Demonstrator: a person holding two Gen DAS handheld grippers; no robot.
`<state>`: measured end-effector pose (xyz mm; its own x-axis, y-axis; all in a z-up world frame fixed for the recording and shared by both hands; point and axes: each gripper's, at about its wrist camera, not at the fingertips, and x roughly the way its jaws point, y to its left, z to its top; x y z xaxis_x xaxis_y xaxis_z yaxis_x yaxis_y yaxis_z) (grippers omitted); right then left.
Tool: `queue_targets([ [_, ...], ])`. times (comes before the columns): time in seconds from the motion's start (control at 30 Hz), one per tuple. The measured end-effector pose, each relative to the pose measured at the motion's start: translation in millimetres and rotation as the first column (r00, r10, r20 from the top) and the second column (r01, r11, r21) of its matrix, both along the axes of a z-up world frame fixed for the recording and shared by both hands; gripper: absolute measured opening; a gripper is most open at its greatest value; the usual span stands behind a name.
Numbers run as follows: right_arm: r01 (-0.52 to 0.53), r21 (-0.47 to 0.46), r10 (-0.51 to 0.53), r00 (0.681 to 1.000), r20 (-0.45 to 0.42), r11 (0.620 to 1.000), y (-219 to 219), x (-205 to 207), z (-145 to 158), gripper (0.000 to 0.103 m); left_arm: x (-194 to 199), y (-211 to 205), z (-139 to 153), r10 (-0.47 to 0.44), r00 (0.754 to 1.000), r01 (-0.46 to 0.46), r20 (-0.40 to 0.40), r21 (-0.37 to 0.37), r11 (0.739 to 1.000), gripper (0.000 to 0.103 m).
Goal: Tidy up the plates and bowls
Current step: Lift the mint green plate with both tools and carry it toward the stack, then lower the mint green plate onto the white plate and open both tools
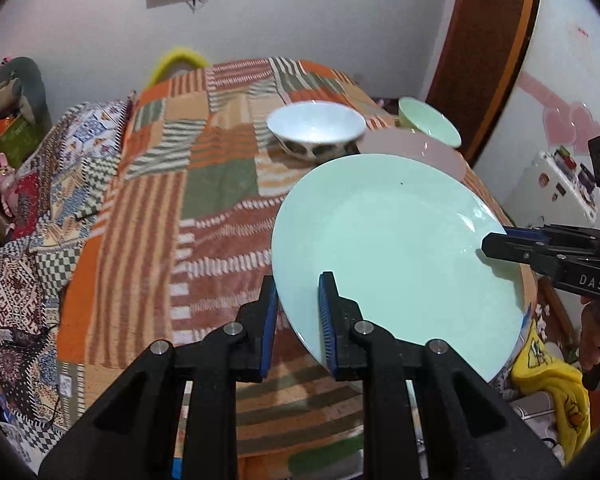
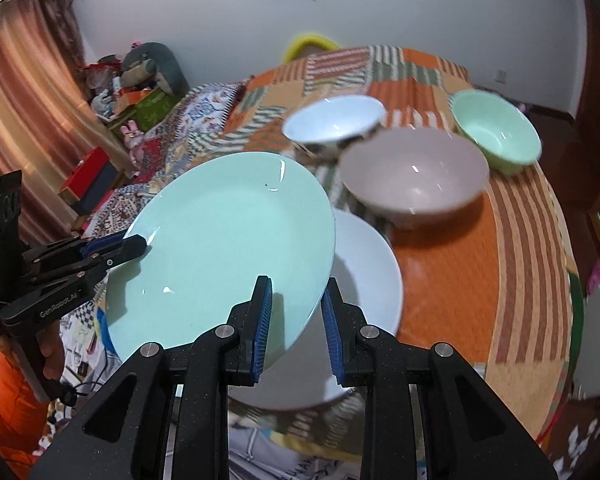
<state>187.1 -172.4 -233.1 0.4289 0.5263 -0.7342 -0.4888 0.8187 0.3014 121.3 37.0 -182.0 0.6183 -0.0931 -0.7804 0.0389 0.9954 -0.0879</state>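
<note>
The round pale-green ceramic plate (image 2: 224, 248) hangs tilted in the air above the near edge of the table, which is covered by a striped orange-and-brown patchwork cloth (image 2: 516, 240). Both tools hold the plate by opposite parts of its rim. The right gripper (image 2: 296, 320) straddles the near-right rim, one blue pad above the plate and one below, the fingers closed on the rim. The left gripper (image 1: 298, 320) straddles the opposite rim in the same way.

Directly under the raised plate lies a flat white ceramic plate (image 2: 372, 280), near the table's front edge. Behind it stands a wide grey-pink bowl (image 2: 414, 172). Farther back are a white bowl with a dark spotted outside (image 2: 332, 124) and a light-green bowl (image 2: 496, 132) toward the right edge.

The likely next step is stacking green on white. Each hold covers only a narrow strip of glazed rim, so the plate could slip if the two hands drift apart or twist unevenly. Lowering it at this tilt could strike its edge against the white plate, or nudge the grey-pink bowl just behind.
</note>
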Motion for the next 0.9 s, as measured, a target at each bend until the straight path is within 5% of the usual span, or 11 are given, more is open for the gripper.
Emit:
queue_targets([
  [0.47,0.096,-0.013,-0.097,0.992,-0.076,0.995,-24,-6,-36,0.023,27,-23,-48,-0.063,0.991,0.063,-0.118,-0.004,0.998,0.021],
  [0.9,0.135,-0.063,-0.138,0.989,-0.051,0.989,-21,-4,-39,0.025,38,-25,-55,-0.071,0.990,0.067,-0.121,-0.030,0.997,0.021],
])
